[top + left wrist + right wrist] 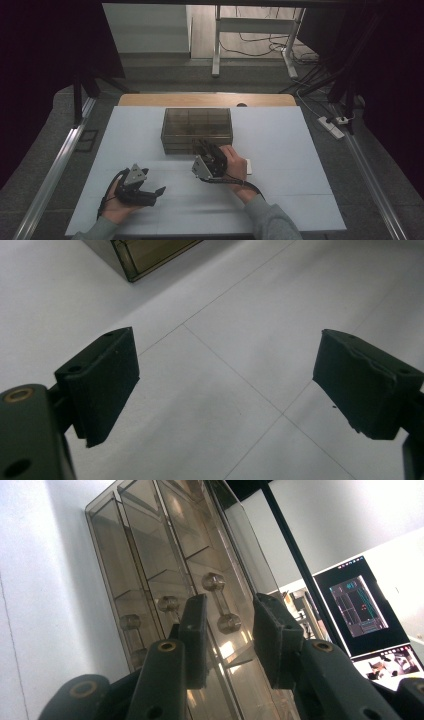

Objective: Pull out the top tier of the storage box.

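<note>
Two claws are mine. From above, my left claw (159, 190) rests on the white surface (280, 145), jaws spread wide, gripping nothing. My right claw (204, 148) points at the smoky box (197, 129) mid-surface, jaws parted; its own view reveals a drawer knob (220, 601) between them, untouched.

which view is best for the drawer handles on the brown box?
The right gripper view: the drawer handles on the brown box show close up, just beyond the right gripper. The high view shows the whole box, but the handles are too small to tell. The left gripper view catches one box corner.
</note>
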